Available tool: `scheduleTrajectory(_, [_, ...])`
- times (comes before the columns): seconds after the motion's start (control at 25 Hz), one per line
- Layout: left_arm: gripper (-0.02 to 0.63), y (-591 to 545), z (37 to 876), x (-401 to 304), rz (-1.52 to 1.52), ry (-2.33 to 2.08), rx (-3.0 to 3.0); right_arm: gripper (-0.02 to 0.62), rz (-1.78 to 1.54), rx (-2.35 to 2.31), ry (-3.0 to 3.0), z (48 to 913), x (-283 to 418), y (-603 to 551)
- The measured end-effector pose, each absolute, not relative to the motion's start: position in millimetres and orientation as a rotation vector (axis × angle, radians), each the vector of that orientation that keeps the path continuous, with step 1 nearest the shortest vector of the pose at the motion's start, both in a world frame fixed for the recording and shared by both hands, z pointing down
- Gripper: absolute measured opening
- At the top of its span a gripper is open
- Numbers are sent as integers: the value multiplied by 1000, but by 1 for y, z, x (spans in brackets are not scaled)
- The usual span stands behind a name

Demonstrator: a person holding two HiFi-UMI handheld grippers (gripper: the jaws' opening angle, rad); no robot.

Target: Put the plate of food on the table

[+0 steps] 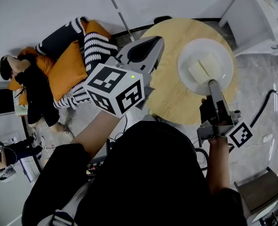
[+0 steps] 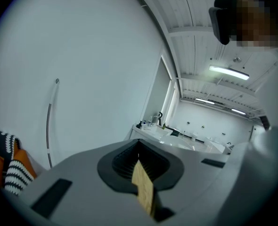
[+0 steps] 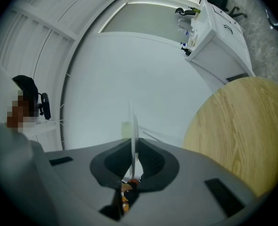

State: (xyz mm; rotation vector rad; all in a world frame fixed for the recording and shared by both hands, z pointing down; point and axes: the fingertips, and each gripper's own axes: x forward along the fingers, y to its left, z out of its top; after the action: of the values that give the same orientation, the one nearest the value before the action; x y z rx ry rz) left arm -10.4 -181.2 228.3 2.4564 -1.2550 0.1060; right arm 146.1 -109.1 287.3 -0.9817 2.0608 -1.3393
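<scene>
Your right gripper [image 1: 213, 83] is clamped on the near rim of the plate [image 1: 191, 51], which is over the right part of the round table [image 1: 169, 95]. Hold it level so the food [image 1: 202, 68] doesn't slide, lower it flat, then let go. Your left gripper [image 1: 143, 51] is closed on a thin tan strip [image 2: 143, 187], so hold it clear.

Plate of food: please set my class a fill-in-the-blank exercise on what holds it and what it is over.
1. The right gripper is shut on the rim of a white ____.
2. In the head view, the plate with its pale blocks of food shows over a round ____ table.
3. A thin tan strip stands between the jaws of the ____ gripper.

Missing words: plate; wooden; left
</scene>
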Motion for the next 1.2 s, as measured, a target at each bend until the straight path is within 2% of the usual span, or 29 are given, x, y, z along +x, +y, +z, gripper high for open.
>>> scheduleTrajectory(1.2, [6,-177,271,-17,173,-1245,2355,28,-1453,-1095,1992,349,163,-106])
